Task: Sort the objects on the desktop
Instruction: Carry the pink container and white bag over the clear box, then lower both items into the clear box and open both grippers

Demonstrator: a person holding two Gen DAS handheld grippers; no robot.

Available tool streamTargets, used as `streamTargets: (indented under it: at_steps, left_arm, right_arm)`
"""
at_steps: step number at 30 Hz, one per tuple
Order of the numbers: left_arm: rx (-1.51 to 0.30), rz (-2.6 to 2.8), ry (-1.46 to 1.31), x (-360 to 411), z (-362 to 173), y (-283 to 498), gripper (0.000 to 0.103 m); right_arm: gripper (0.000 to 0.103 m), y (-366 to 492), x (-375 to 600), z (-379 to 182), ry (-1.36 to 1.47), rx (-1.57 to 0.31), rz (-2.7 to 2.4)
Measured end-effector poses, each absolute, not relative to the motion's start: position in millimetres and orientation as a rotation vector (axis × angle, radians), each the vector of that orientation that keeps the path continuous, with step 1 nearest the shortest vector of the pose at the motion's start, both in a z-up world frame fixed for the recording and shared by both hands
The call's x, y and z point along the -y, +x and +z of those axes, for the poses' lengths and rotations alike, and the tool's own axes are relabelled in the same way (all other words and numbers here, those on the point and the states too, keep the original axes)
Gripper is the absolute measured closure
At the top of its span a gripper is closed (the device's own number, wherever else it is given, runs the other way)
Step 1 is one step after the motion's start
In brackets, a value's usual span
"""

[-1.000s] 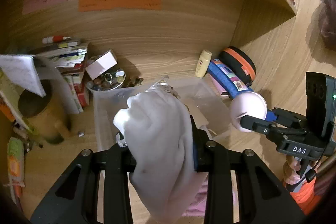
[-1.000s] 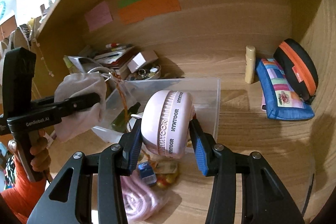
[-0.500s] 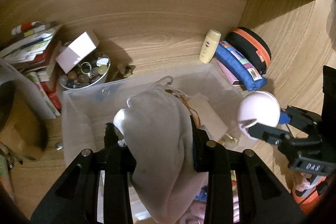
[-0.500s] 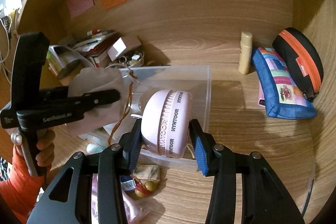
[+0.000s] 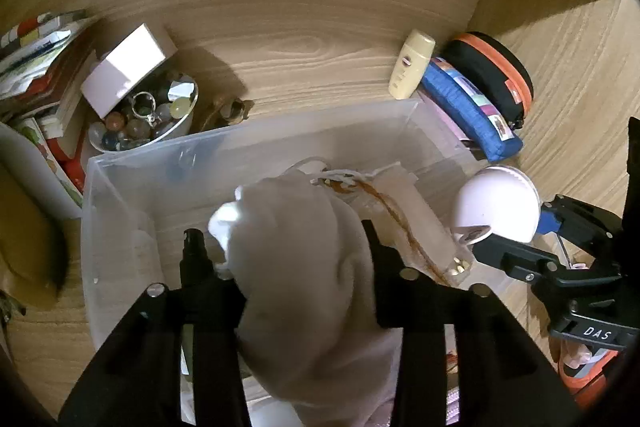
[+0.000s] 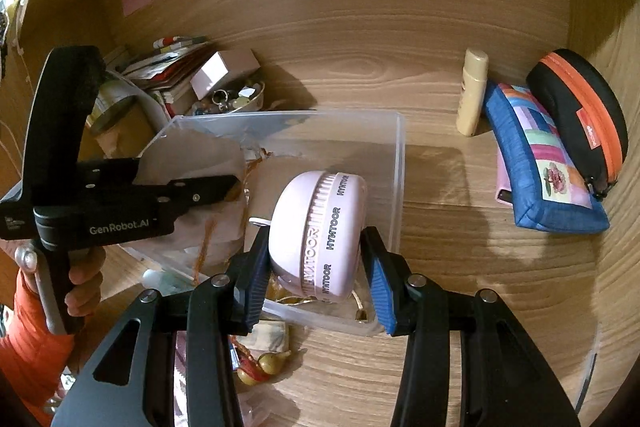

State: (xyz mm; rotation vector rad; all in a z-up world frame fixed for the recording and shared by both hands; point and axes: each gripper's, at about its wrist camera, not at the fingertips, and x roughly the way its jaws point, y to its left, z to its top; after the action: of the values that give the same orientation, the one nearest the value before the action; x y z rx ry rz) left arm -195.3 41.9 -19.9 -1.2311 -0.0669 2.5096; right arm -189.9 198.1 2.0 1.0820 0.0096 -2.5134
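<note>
A clear plastic bin (image 5: 248, 135) stands on the wooden desk. My left gripper (image 5: 280, 235) hangs over its inside with a white cloth drawstring pouch (image 5: 304, 267) between its fingers. Its jaws are opening: the left finger (image 5: 194, 251) stands off the cloth while the right one still touches it. A brown cord trails from the pouch onto items in the bin. My right gripper (image 6: 316, 239) is shut on a round pink case (image 6: 320, 227) marked HYNTOOR, held over the bin's near right corner (image 6: 400, 163). From the right wrist view, the left gripper (image 6: 232, 187) and pouch (image 6: 196, 159) sit inside the bin.
Bowl of beads (image 5: 148, 119) and a white box (image 5: 128, 71) sit behind the bin at left, beside stacked books (image 5: 40, 67). A cream bottle (image 5: 412, 69), blue pencil case (image 5: 468, 107) and black-orange case (image 5: 496, 75) line the right wall. Small trinkets (image 6: 260, 363) lie before the bin.
Both grippers came forward and down over the bin. The left jaws have widened and the left finger has come off the pouch. The pink case stays gripped.
</note>
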Motion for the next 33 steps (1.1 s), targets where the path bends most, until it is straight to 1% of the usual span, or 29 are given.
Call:
streamTargets:
  at_steps: [1, 2, 4, 9, 11, 13, 17, 19, 22, 29, 33]
  left_arm:
    - [0.07, 2.513, -1.237, -41, -21, -196, 0.056]
    - [0.072, 2.516, -1.24, -39, -22, -197, 0.053]
    - [0.078, 2.523, -1.245, -37, -22, -198, 0.04]
    - [0.094, 2.531, -1.201, -29, -17, -195, 0.028]
    - [0.085, 2.546, -1.185, -28, -13, -191, 0.027]
    - [0.075, 2.563, -1.167, -27, -10, -187, 0.023]
    - [0.062, 2.583, -1.134, -24, -4, -179, 0.022]
    - [0.064, 2.588, -1.125, -22, -2, -176, 0.017]
    - [0.067, 2.598, -1.107, -19, 0, -169, 0.013]
    - [0.084, 2.598, -1.11, -15, 0, -158, 0.012]
    - [0.123, 2.583, -1.12, -12, 0, -155, 0.012]
  right_arm:
    - [0.062, -190, -197, 2, 1.082, -0.024, -2.517]
    - [0.062, -190, -196, 2, 1.082, -0.033, -2.52]
    - [0.062, -190, -194, 2, 1.083, -0.059, -2.528]
    - [0.062, -190, -191, 2, 1.084, -0.107, -2.536]
    - [0.061, -189, -190, 2, 1.086, -0.124, -2.538]
    - [0.06, -187, -189, 2, 1.087, -0.136, -2.539]
    - [0.056, -186, -188, 1, 1.089, -0.127, -2.532]
    - [0.054, -185, -188, 2, 1.09, -0.118, -2.528]
    - [0.051, -183, -187, 2, 1.094, -0.124, -2.528]
    - [0.041, -177, -188, 5, 1.092, -0.095, -2.512]
    - [0.04, -173, -190, 8, 1.089, -0.079, -2.511]
